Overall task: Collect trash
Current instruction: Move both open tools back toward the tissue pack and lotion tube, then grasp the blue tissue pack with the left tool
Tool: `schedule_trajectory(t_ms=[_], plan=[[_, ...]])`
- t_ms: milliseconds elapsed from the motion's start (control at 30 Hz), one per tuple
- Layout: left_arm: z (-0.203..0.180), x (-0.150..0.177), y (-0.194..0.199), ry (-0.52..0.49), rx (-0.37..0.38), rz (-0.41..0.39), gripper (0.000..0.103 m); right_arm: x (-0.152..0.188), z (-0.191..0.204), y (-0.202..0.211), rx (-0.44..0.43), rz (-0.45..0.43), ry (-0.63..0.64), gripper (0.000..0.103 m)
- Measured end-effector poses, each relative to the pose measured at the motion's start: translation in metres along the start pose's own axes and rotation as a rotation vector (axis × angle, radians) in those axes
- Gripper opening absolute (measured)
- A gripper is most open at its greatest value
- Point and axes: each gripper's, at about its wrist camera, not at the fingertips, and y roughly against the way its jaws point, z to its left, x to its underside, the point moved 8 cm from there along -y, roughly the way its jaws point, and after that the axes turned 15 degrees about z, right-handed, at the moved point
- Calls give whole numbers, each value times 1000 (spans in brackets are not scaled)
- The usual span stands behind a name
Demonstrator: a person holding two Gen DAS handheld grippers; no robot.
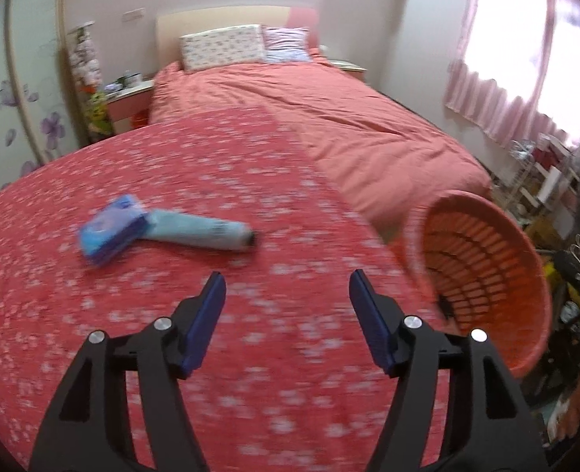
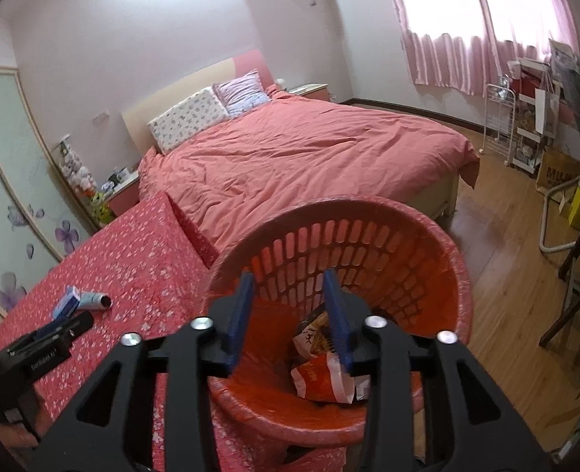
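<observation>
While right gripper (image 2: 286, 314) hangs released, empty, over orange basket (image 2: 408, 244) holding snack wrappers (image 2: 321, 373), left gripper (image 1: 286, 314) spread, empty, faces blue packet (image 1: 109, 232) and pale tube (image 1: 199, 230) on floral-covered counter (image 1: 172, 157). Step: drop-off apparently done. Next: left reaches, clamps packet.

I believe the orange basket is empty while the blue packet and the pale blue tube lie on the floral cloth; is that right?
Not quite: the orange basket is not empty. The right wrist view shows crumpled snack wrappers at its bottom. The blue packet and the pale blue tube do lie on the floral cloth.
</observation>
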Motion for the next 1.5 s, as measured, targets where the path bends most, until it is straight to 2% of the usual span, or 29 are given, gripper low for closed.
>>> schedule_trajectory(t_ms=[300,467,867,1067,1100,1200,1333,1500], plan=[[115,-3,3,136,-159,-14,73,13,59,-22,-51,66,105,42],[151,-12,-9,132,-210,-4,77,26,95,-32,-77,106,172,42],[164,-33,-51,82,-181,68,80,36,155,-60,-113,176,248,42],[171,-48,-69,41,-149,96,81,44,170,-71,-110,206,275,42],[172,-50,-70,40,-146,95,79,46,171,-73,-108,211,278,42],[176,-53,-71,51,-115,92,61,49,175,-76,-107,223,283,42],[185,-48,-67,69,-142,84,58,49,183,-80,-110,230,297,42],[222,-30,-53,128,-205,97,58,48,202,-87,-124,236,334,42]])
